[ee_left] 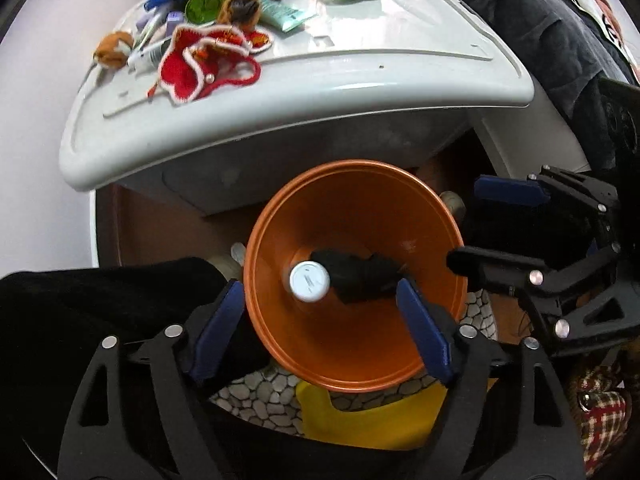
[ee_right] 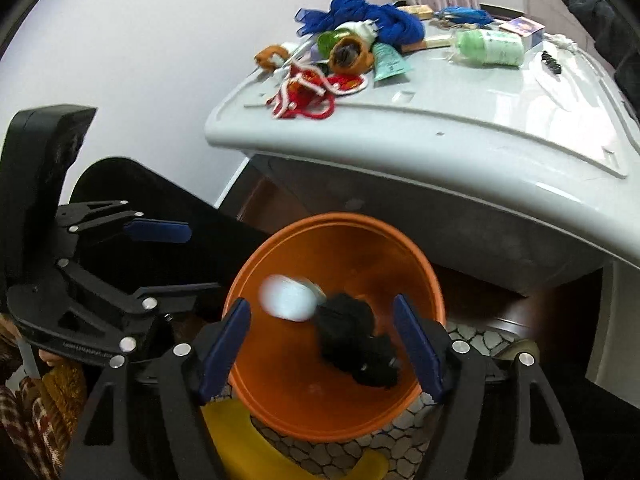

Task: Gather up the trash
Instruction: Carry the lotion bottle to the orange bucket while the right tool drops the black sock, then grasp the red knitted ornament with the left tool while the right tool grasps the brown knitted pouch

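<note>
Orange bin (ee_left: 356, 276), white bottle (ee_left: 310, 281), black cloth (ee_left: 364, 276)

both wrist views look steeply down from close above the bin (ee_left: 352, 272) (ee_right: 336, 320), which fills each frame's centre. the table (ee_left: 360, 72) (ee_right: 460, 120) lies at 12 o'clock in the left view and 1 o'clock in the right. both share bin and table.
</note>
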The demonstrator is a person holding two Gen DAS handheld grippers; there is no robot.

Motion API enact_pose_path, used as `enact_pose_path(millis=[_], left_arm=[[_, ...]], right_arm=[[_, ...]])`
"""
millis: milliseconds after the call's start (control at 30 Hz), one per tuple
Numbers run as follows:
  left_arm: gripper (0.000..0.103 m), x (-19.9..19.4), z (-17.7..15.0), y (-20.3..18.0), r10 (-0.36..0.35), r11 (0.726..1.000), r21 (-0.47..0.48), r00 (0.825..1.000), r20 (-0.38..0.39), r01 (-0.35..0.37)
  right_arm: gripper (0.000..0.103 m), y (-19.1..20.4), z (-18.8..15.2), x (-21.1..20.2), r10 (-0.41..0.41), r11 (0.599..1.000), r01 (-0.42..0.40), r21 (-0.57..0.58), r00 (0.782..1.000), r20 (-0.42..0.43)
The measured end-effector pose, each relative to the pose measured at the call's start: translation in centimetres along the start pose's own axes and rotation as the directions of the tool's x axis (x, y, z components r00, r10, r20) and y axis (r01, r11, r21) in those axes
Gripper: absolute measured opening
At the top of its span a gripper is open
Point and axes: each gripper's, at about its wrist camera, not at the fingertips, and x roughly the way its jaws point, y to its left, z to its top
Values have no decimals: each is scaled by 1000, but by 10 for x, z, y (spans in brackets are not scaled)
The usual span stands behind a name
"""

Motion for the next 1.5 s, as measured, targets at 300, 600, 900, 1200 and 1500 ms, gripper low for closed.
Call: enact_pose_path(millis=[300, 600, 900, 1200, 1500], left_arm=[[78, -29, 31, 35, 22, 996, -89, 985, 172, -7], [78, -25, 105, 79, 194, 967, -215, 946, 261, -139], [78, 47, 145, 83, 274, 936, -272, 946, 176, -221], [14, 51, 138, 99, 261, 924, -347, 928, 267, -160], [11, -3, 122, 96, 207, 953, -291, 889, 409, -88]], right_arm=[[82, -1, 34, -43, -152, 984, 166, -72, 975, 160], [93, -3, 123, -93, -147, 976, 199, -89, 902, 405], [93, -17, 137, -71, -154, 977, 203, -71, 890, 430], [93, -38, 135, -55, -204, 974, 227, -14, 896, 396], [86, -6, 154, -22, -168, 961, 233, -152, 921, 351]])
